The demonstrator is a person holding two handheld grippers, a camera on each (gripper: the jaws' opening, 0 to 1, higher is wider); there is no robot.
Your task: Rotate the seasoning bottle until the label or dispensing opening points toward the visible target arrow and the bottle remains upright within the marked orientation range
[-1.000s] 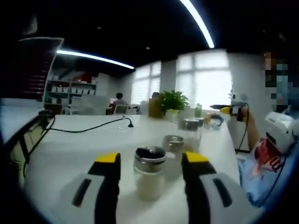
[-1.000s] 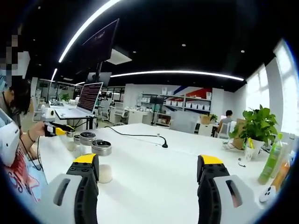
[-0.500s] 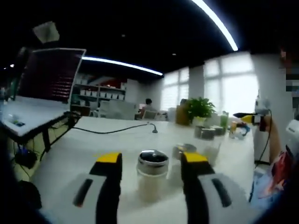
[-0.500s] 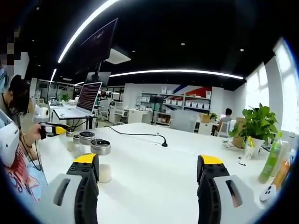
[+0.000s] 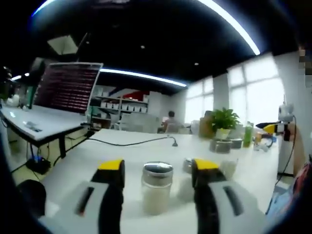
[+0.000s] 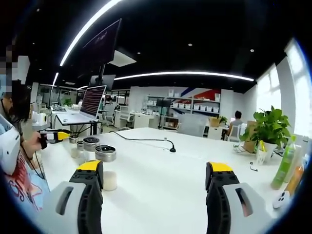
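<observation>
We see left gripper swung leftward; jaws spread, still straddling clear metal-lidded seasoning bottle, ungripped. Right gripper spread, idle.

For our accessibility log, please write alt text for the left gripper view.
A seasoning bottle with a metal lid stands upright on a white table, between the open jaws of the left hand-held gripper. More jars and a potted plant stand behind.

Open office: white table, shelves, bright windows.
</observation>
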